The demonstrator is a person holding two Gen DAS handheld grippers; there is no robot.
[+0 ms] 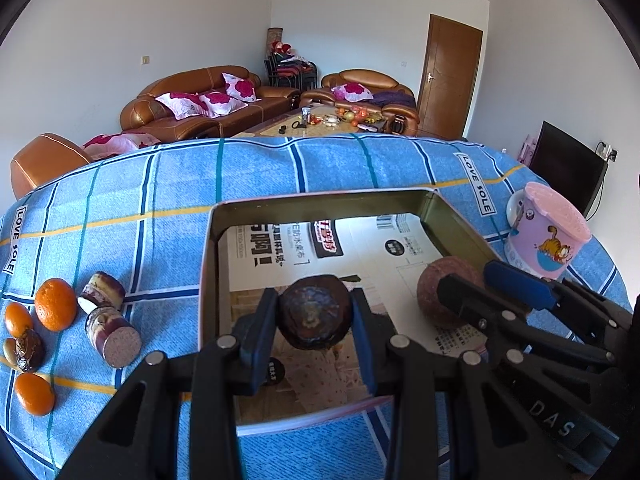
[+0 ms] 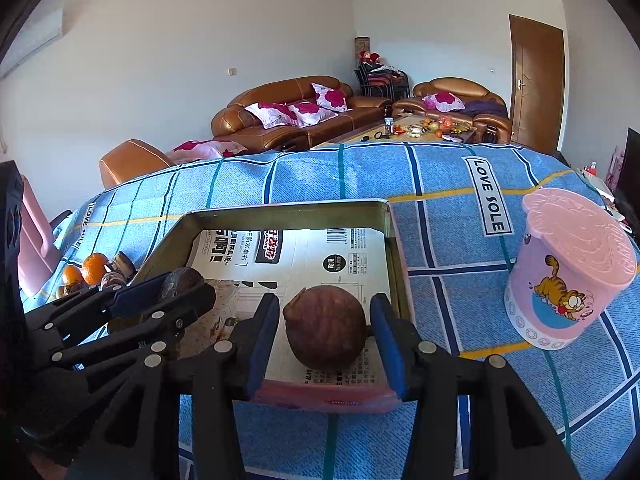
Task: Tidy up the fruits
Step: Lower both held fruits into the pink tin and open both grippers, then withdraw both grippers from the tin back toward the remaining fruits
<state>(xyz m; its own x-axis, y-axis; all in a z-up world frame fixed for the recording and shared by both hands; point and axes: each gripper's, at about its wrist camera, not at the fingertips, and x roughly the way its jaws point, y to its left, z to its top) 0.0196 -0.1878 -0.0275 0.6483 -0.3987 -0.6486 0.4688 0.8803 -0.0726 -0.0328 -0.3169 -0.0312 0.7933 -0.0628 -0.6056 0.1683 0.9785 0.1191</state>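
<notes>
A metal tray lined with printed paper sits on the blue checked tablecloth; it also shows in the right wrist view. My left gripper is shut on a dark round fruit over the tray's near left part. My right gripper is open, with its pads on either side of a brown round fruit that rests in the tray; small gaps show on both sides. Each gripper shows in the other's view: the right gripper and the left gripper.
Left of the tray lie several oranges, two cut purple cane pieces and a dark chestnut-like piece. A pink Garfield cup stands upside down right of the tray. Sofas and a coffee table stand behind.
</notes>
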